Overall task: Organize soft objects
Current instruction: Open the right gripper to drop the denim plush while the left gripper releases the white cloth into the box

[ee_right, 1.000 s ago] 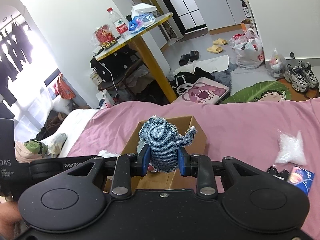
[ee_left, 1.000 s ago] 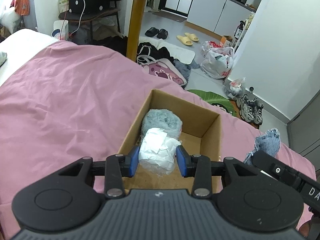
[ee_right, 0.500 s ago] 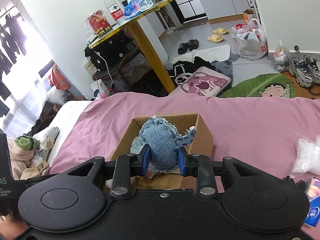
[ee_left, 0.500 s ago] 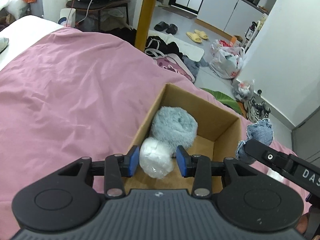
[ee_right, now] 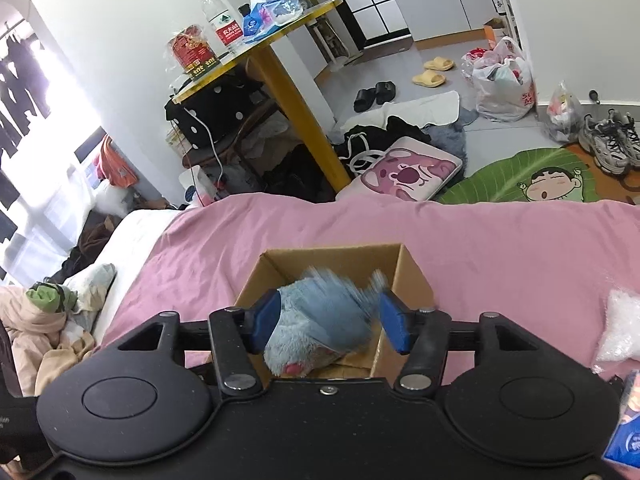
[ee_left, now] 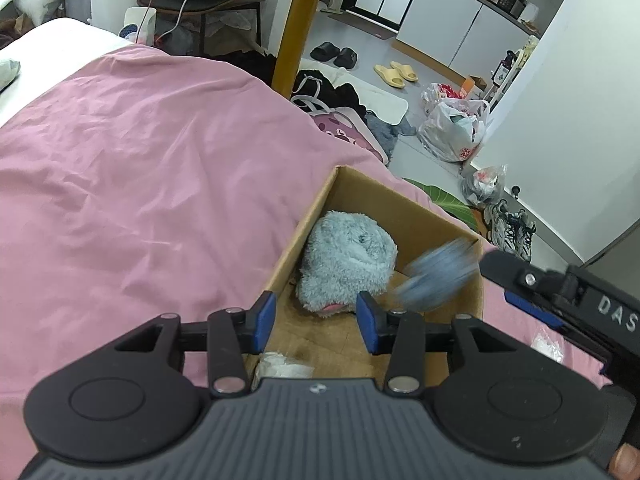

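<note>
An open cardboard box [ee_left: 404,208] sits on the pink bed cover [ee_left: 140,184]. Inside lies a fluffy grey-blue plush [ee_left: 346,264], with a white crumpled wad [ee_left: 280,368] near the box's front wall. My left gripper [ee_left: 316,324] hangs open over the box, nothing between its blue pads. A denim piece [ee_left: 438,276], motion-blurred, is loose in the air over the box's right side. In the right wrist view my right gripper [ee_right: 331,322] stands open above the box [ee_right: 332,256], the blurred denim piece [ee_right: 336,292] dropping between its spread fingers onto the plush [ee_right: 296,352].
A clear plastic bag [ee_right: 620,332] and a blue packet [ee_right: 624,432] lie on the bed to the right. A heap of clothes [ee_right: 48,320] is at the left. Beyond the bed edge stand a yellow table leg [ee_left: 300,24] and floor clutter.
Both grippers opened. The white wad dropped from the left gripper into the box. The denim piece left the right gripper and is falling toward the box.
</note>
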The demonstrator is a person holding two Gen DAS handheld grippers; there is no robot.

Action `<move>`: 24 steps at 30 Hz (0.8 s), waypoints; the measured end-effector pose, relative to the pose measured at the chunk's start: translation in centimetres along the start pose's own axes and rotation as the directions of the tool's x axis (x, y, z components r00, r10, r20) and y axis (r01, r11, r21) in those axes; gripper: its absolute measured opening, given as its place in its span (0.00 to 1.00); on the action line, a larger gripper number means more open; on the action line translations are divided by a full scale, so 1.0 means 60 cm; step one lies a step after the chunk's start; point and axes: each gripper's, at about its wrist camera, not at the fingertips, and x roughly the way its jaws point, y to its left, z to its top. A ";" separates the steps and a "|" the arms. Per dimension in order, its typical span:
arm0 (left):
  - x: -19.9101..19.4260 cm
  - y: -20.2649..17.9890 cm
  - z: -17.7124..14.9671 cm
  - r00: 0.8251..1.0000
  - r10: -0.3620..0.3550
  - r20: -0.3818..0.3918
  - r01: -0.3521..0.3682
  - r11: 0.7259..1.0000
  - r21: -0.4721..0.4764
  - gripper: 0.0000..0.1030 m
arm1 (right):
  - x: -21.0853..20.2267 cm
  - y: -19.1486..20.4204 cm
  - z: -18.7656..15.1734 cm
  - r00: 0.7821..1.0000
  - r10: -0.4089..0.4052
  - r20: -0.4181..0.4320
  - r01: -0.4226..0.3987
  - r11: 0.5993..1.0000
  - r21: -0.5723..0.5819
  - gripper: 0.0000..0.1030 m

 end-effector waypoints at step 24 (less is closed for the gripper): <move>-0.109 -0.028 -0.018 0.988 0.049 0.149 -0.062 0.994 0.085 0.88 | -0.154 -0.023 -0.019 0.997 -0.067 0.032 0.070 0.993 -0.091 0.89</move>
